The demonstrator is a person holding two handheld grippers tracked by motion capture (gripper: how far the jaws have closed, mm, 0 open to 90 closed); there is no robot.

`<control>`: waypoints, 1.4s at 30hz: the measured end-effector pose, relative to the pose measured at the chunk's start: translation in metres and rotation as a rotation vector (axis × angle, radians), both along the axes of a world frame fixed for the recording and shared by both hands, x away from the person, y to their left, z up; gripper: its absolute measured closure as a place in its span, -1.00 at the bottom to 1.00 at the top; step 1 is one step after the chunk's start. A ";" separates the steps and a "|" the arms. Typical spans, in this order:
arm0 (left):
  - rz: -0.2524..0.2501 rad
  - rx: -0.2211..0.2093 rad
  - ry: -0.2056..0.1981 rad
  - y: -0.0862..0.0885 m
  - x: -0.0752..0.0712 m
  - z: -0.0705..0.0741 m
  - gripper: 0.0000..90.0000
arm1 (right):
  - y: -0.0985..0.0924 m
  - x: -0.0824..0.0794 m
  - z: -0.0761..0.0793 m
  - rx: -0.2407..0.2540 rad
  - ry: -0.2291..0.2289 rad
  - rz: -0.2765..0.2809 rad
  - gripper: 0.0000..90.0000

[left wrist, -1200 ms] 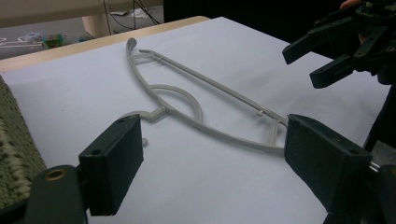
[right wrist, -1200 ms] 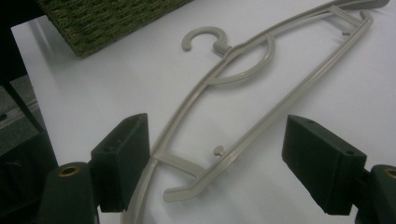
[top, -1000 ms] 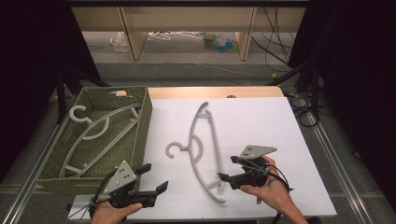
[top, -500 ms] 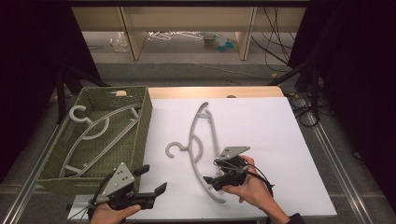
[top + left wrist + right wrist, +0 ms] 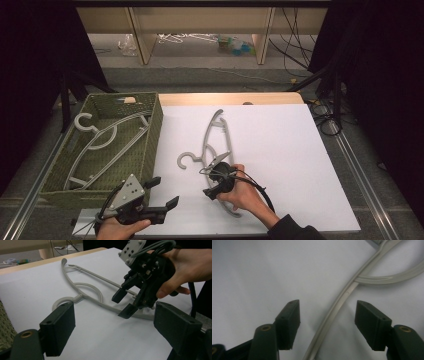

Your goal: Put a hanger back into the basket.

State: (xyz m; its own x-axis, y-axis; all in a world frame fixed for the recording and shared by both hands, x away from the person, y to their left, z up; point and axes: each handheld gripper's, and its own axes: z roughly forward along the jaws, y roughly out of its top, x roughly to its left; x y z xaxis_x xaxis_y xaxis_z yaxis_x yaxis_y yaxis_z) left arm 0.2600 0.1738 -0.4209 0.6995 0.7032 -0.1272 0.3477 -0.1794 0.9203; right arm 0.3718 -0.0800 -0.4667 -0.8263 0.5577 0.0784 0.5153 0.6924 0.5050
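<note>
Our right gripper (image 5: 216, 176) has slid from 4 o'clock onto the hanger (image 5: 216, 137) mid-table, jaws closing but not yet touching its arm, straddling it to lift. Left gripper (image 5: 159, 194) idles, spread, at 7.

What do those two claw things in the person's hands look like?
Both are black with two flat, blocky jaws. The left gripper carries a grey three-cornered plate dotted with small holes, and so does the right gripper. Dark cables trail from each. A dark sleeve covers the right forearm.
</note>
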 end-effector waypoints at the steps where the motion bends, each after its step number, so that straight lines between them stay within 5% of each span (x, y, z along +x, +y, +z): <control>1: -0.003 0.001 0.000 0.000 0.000 0.000 -0.61 | 0.002 0.001 -0.002 -0.006 0.012 -0.001 -0.09; 8: -0.005 0.001 -0.001 0.000 0.000 0.000 -0.61 | 0.010 0.003 -0.004 -0.074 0.014 0.039 0.01; 11: -0.002 0.001 0.001 0.000 0.000 0.000 -0.61 | 0.012 0.006 -0.002 -0.105 0.006 0.046 0.20; 24: 0.006 0.000 -0.007 0.003 -0.003 0.002 -0.60 | -0.009 0.016 0.001 -0.113 0.041 0.062 0.81; 30: 0.010 -0.001 -0.007 0.004 -0.003 0.002 -0.60 | -0.030 0.014 0.004 -0.152 0.043 0.170 0.82; 35: 0.002 -0.008 -0.008 0.003 -0.002 0.002 -0.60 | -0.027 0.015 0.003 -0.133 0.042 0.176 0.69; 42: 0.001 0.016 -0.015 0.003 0.000 0.003 -0.60 | -0.016 0.018 0.004 -0.183 0.041 0.174 0.80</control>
